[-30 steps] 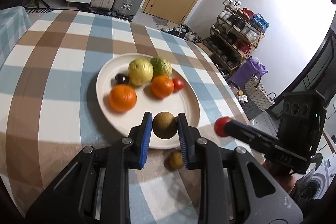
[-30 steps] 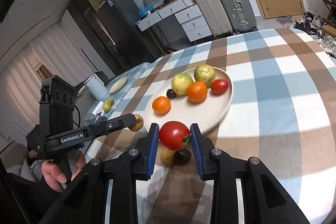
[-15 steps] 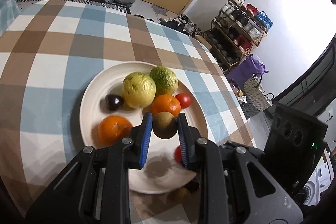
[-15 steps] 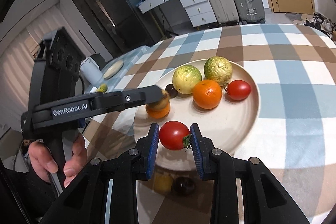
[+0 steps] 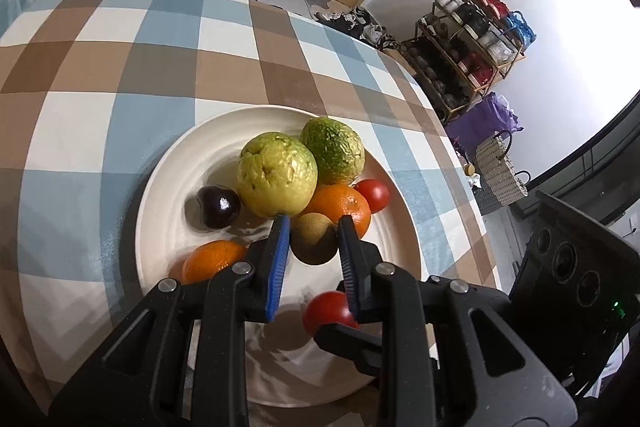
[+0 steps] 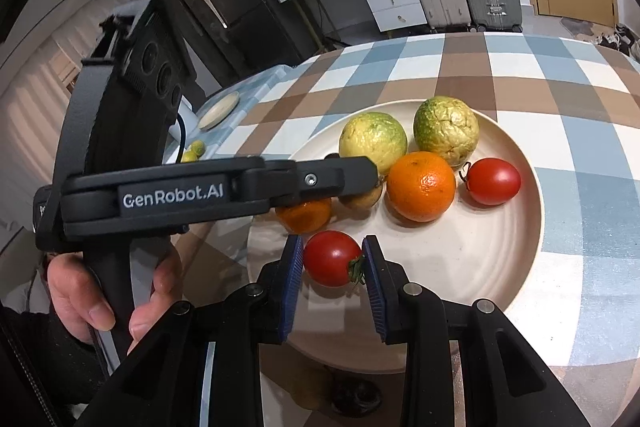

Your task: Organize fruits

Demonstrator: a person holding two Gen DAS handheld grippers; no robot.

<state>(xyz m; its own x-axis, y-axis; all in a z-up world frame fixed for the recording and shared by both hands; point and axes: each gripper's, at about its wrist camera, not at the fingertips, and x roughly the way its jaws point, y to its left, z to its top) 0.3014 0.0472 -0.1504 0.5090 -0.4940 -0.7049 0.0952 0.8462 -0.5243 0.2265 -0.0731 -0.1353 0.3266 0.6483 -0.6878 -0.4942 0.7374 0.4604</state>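
A: Left side first. The left gripper (image 5: 313, 239) is closed on a brown kiwi (image 5: 313, 238), pads on its two flanks. It hangs over the plate (image 5: 168, 187) just at six o'clock of the large orange (image 5: 340, 205); whether it touches the plate yet I can't quite tell.

B: How will it handle?

A: Light, I'd judge, firm but bruisable, with a fuzzy skin that grips well. Holding it across the widest part, as now, looks right.

B: And to the right?

A: The right gripper (image 6: 333, 259) is clamped on a red tomato (image 6: 332, 258), stem against the right pad, over the plate's near part, at about seven o'clock from the large orange (image 6: 421, 185). Smooth, thin-skinned and soft: gentle pressure only, and a low release so it doesn't roll.

B: What's different from a second ago?

A: Then both fruits hung over the plate's near rim and the checked cloth (image 5: 100, 75). Both hands have since carried them forward and down, well inside the rim. Neither grip has changed.
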